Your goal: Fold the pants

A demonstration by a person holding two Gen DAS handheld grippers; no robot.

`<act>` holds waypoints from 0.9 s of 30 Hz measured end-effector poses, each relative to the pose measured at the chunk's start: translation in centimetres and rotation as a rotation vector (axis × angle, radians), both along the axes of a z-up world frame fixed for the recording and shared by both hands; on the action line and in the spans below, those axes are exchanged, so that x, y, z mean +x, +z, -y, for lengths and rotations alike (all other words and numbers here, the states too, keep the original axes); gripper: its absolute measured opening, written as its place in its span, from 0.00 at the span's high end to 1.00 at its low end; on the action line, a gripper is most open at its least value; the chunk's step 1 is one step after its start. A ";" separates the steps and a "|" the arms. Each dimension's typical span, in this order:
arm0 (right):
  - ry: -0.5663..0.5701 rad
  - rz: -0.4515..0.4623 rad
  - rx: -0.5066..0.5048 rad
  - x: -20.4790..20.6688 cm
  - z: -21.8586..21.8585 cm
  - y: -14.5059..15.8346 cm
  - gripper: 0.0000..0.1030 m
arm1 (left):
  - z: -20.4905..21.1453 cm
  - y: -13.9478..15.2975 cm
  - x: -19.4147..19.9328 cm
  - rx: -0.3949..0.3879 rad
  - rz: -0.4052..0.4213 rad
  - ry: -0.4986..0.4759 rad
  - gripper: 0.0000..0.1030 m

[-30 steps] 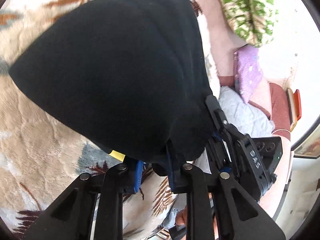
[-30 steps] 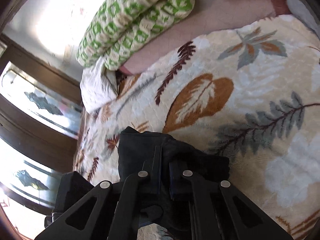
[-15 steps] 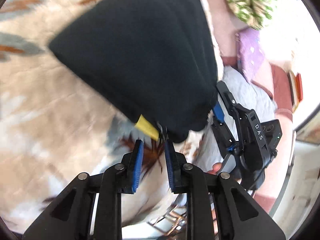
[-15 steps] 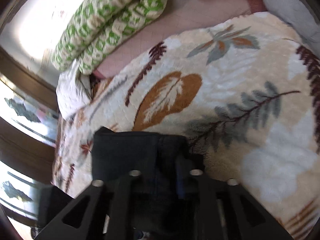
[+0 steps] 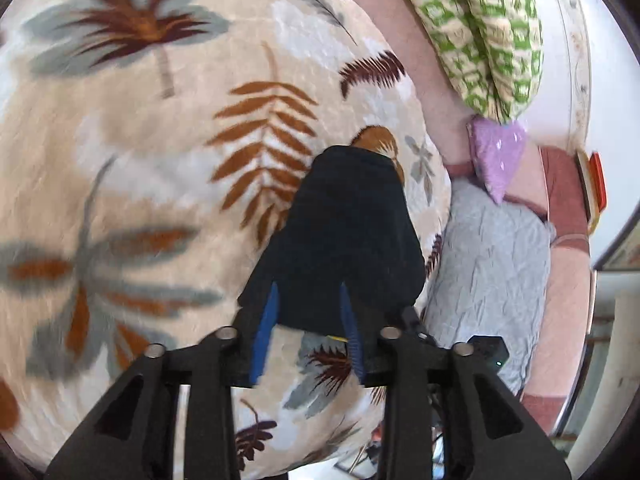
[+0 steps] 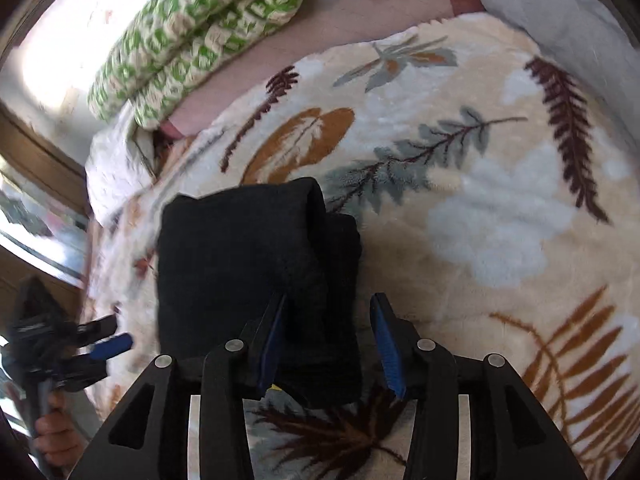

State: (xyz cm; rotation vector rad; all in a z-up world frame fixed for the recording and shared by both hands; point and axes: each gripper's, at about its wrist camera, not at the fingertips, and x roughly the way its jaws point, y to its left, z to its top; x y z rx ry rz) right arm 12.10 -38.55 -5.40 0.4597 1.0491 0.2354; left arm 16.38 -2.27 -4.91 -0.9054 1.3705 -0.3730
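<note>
While both tongs spread apart, unclenched, folded black pants on leaf-print blanket, green pillow beyond.

A cream blanket printed with brown and grey leaves and ferns covers most of the bed in both views. Past its far edge shows a strip of pink sheet. A green-and-cream patterned quilt, folded into a thick roll, lies on that sheet near the wall. Just beside its end sits a small lilac pillow with pale dots. A crumpled grey cushion lies against the blanket's edge. A white cloth is bunched at the blanket's corner, below the quilt's other end.
</note>
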 end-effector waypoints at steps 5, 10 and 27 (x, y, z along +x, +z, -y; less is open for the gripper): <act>0.022 0.045 0.133 -0.1 0.8 1.5 0.44 | 2.1 1.4 3.1 0.046 0.095 -0.138 0.58; 0.037 0.032 0.122 0.9 0.6 0.9 0.44 | 4.7 2.4 4.4 0.211 0.178 -0.285 0.50; 0.062 -0.033 0.240 2.1 1.7 -3.5 0.33 | 4.3 -3.5 6.1 0.241 0.127 -0.393 0.18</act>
